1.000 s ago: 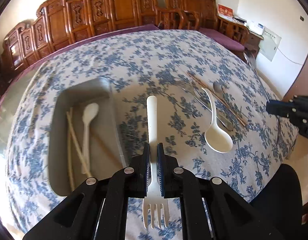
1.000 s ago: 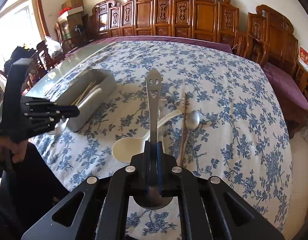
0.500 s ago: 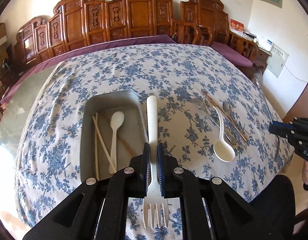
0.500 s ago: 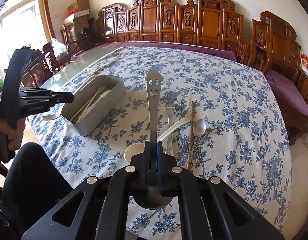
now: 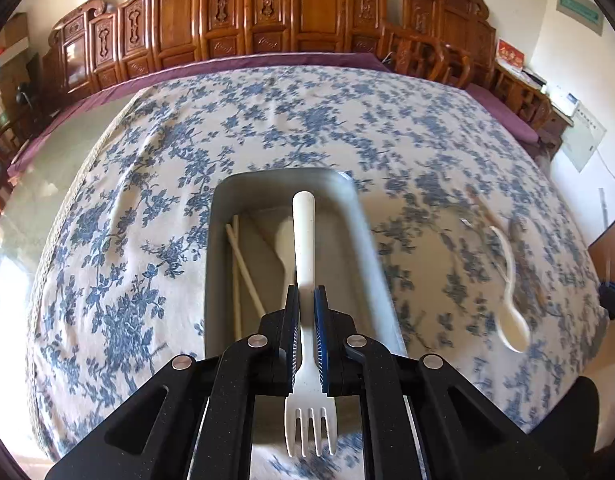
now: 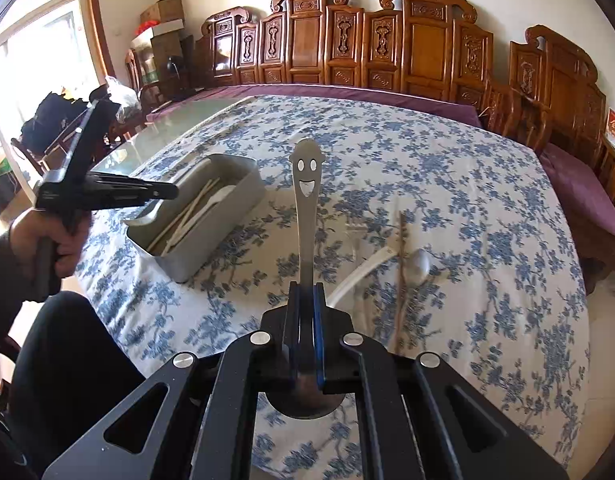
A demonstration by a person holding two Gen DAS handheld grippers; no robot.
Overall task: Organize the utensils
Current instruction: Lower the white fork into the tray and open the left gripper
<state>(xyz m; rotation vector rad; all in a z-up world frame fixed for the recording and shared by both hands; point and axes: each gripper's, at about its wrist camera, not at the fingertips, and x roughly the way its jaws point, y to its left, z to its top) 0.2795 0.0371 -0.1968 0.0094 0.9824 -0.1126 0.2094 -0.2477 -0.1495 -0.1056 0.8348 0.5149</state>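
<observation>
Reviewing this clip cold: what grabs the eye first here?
The metal spoon with a smiling face cut into its handle, clamped in the right gripper above the floral tablecloth. Next, the white fork shut in the left gripper, poised over the grey tray.

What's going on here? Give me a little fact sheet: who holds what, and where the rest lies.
left gripper: shut on white fork, above the tray
right gripper: shut on smiley-handled metal spoon
metal tray: holds chopsticks and a white spoon
tablecloth: white ladle spoon, metal spoon, chopsticks lie loose
</observation>
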